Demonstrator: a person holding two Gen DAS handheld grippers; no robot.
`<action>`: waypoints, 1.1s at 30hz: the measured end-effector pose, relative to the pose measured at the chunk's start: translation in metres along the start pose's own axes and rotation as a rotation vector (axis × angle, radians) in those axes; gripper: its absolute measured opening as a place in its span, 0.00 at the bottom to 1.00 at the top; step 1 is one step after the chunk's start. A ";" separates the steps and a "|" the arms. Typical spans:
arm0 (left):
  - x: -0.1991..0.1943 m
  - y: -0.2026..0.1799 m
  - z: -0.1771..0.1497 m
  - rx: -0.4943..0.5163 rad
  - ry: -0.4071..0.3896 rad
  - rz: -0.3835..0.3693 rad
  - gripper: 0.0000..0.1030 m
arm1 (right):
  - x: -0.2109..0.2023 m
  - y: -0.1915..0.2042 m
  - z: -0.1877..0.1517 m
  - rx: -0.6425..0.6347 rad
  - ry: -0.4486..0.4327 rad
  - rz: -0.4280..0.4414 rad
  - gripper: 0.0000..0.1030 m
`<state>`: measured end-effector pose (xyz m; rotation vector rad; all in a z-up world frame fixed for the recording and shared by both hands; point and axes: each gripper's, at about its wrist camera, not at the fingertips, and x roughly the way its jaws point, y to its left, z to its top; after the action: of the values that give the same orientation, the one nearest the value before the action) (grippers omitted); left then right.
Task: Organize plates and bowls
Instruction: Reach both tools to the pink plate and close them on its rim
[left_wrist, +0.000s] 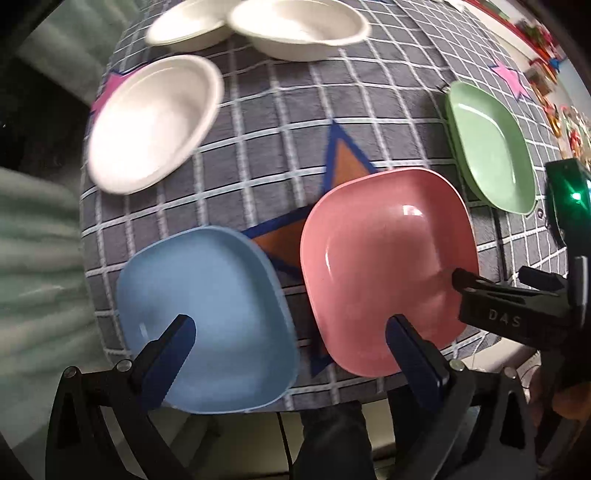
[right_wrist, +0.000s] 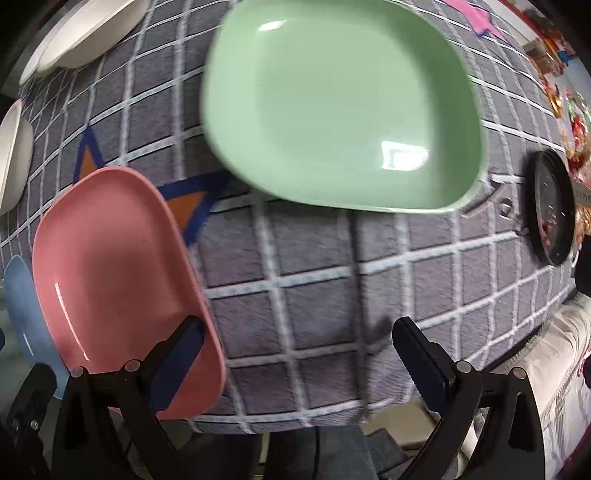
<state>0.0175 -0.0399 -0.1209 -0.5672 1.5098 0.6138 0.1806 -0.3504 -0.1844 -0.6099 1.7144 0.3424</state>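
Held both claws spread wide, gripping nothing: left claw (left_wrist: 291, 350) above the gap between blue plate (left_wrist: 207, 325) and pink plate (left_wrist: 384, 266), right claw (right_wrist: 299, 354) over bare checked cloth (right_wrist: 314, 295) beside the pink plate's near edge. Left three coloured plates, green plate (right_wrist: 332, 110) included, lying apart on the surface, white bowls (left_wrist: 155, 122) grouped farther back. Probably poised to choose a first plate for stacking.
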 end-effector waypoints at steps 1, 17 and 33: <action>0.001 -0.002 0.002 0.006 0.000 -0.004 1.00 | -0.002 -0.010 0.001 0.012 -0.001 -0.005 0.99; 0.019 -0.074 0.047 0.048 0.044 -0.025 1.00 | -0.032 -0.141 0.036 -0.052 -0.050 -0.008 0.99; 0.072 -0.081 0.010 -0.034 0.196 -0.148 0.84 | -0.041 -0.090 0.055 -0.394 -0.009 0.097 0.64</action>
<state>0.0776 -0.0908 -0.1959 -0.7768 1.6254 0.4805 0.2823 -0.3860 -0.1487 -0.8088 1.6824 0.7621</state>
